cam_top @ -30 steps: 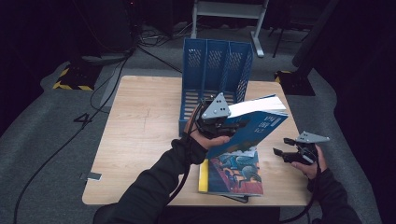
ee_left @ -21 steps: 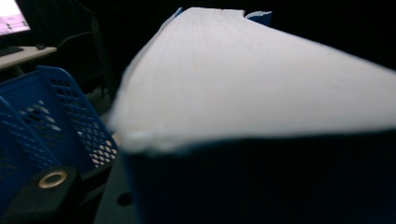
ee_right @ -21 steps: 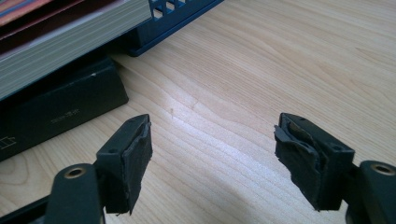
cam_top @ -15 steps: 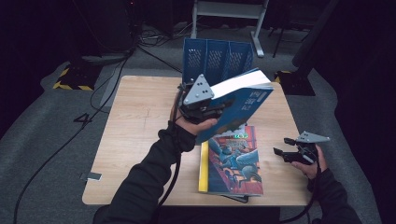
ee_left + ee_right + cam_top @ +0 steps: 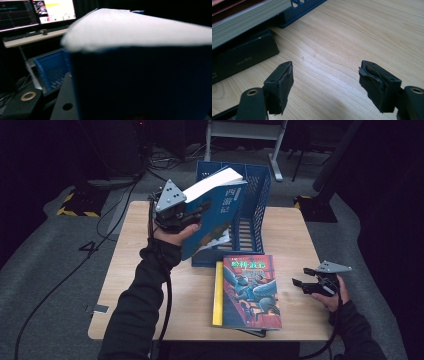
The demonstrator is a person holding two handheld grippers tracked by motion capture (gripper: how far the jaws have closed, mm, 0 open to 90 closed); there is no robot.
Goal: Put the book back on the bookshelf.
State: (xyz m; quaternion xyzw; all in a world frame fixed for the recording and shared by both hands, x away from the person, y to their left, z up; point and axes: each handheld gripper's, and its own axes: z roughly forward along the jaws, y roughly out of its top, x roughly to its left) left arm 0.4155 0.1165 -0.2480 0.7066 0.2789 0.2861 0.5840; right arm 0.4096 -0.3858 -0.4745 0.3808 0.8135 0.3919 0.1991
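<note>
Above the surface's (image 5: pixel 150 290) far edge the left gripper (image 5: pixel 192 212) clamps a blue book (image 5: pixel 215 215), tilted at the rack (image 5: pixel 255 195), not yet filed; near the right edge the right gripper (image 5: pixel 325 87) gapes empty; one book (image 5: pixel 252 290) lies waiting.

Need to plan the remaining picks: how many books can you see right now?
3, maybe more hidden. A blue book is held tilted in the left claw at the blue file rack; an illustrated book lies atop a black book on the table.

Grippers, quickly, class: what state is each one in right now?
Left gripper: shut on the blue book, held in the air in front of the blue rack.
Right gripper: open, holding nothing, above the table.
</note>
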